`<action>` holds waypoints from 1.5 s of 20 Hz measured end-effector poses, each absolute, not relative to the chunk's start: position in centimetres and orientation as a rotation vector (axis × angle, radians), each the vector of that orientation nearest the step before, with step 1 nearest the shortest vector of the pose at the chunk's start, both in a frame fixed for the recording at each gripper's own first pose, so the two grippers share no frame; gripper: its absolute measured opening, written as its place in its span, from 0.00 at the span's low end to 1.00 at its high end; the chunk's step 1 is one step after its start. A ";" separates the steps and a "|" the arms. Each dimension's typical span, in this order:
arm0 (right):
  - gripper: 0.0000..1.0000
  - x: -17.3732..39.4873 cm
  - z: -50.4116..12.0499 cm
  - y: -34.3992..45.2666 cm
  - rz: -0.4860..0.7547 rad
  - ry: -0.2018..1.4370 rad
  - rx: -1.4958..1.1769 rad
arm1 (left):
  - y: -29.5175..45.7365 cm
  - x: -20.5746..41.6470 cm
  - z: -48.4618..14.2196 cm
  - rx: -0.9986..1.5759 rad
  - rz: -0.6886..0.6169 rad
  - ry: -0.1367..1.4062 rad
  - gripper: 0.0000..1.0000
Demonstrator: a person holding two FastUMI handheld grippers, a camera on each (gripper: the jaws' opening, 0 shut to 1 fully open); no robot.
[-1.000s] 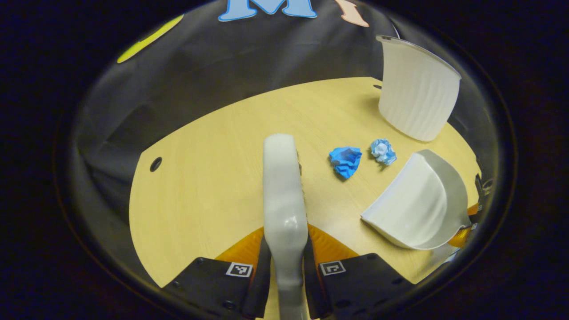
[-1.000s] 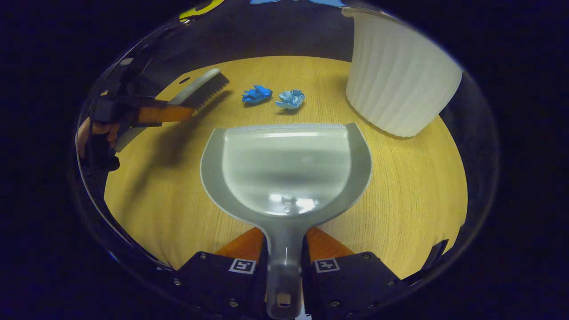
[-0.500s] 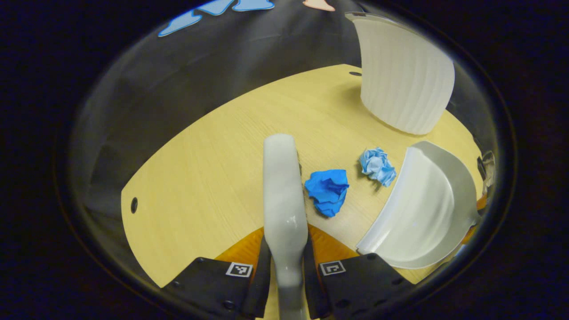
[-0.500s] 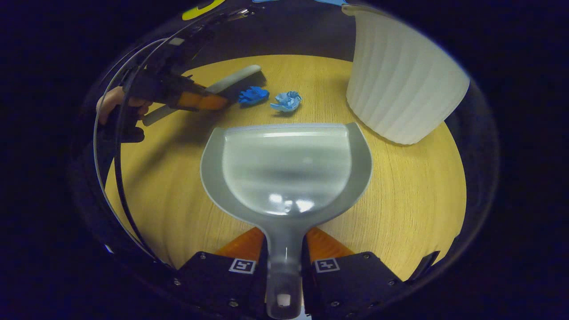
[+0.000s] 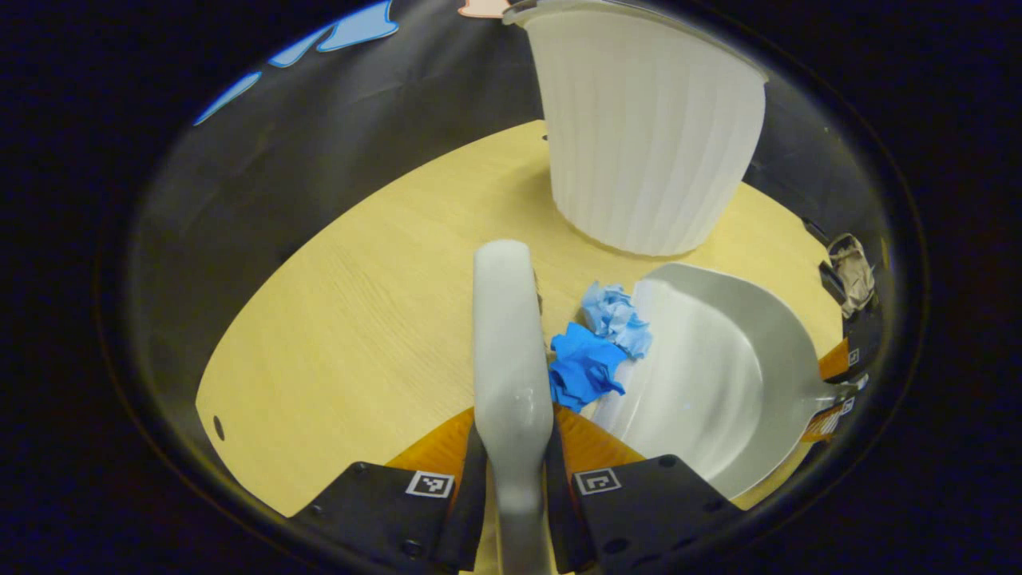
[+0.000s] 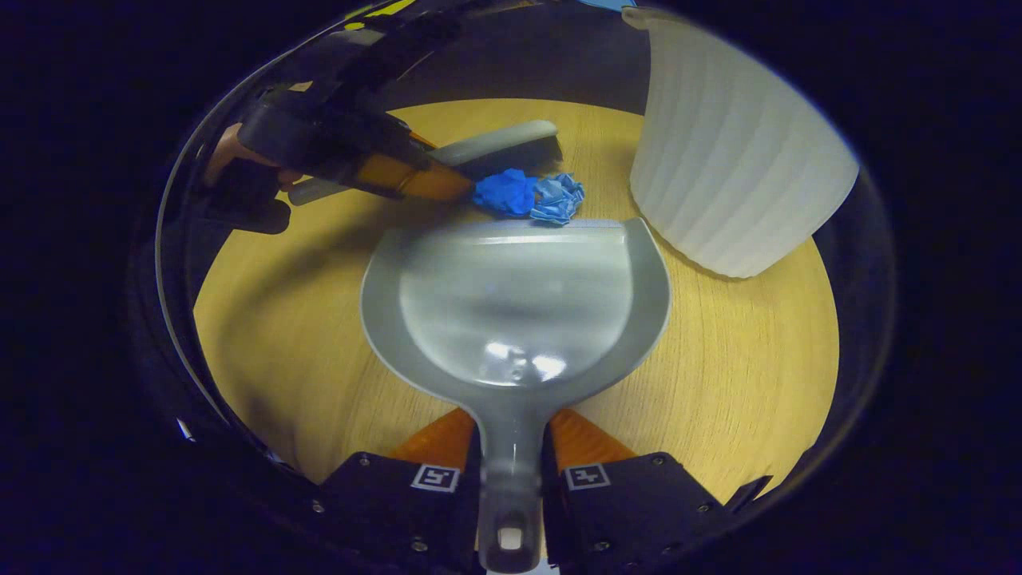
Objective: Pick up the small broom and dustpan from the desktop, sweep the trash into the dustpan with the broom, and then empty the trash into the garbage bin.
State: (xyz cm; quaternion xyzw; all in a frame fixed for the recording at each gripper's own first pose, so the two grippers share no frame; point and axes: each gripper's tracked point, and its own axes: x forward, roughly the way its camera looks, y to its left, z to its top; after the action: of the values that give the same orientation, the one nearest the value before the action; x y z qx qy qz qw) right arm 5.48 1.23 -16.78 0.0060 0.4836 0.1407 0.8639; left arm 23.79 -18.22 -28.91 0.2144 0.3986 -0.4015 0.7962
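Right gripper view shows the right tongs (image 6: 511, 471) grasping the dustpan (image 6: 515, 303) flat on the table (image 6: 718, 359), so the broom (image 5: 509, 351), clenched in the left tongs (image 5: 515, 487), pushes the blue trash (image 6: 528, 196) at its lip.

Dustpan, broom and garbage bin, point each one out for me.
dustpan (image 6: 511, 303), right gripper view, middle of its scoop.
broom (image 5: 505, 319), left gripper view, back of its head.
garbage bin (image 5: 647, 152), left gripper view, ribbed side wall.
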 end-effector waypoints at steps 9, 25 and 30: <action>0.33 5.4 -15.5 0.0 0.403 0.932 0.004 | -18.1 20.4 -23.8 0.459 -1.108 0.861 0.43; 0.33 6.2 -13.9 -0.3 0.311 0.882 0.056 | -14.0 19.3 -19.9 0.345 -0.991 0.827 0.43; 0.33 6.0 -13.5 -0.3 0.234 0.870 0.017 | -7.3 20.9 -17.5 0.210 -0.864 0.804 0.40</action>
State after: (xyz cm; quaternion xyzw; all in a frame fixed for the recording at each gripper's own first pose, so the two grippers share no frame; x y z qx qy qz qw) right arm 6.00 -0.33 -13.49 0.0084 0.4204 0.1133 0.9002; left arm 20.90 -7.25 -17.54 0.0988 0.3785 -0.4068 0.8255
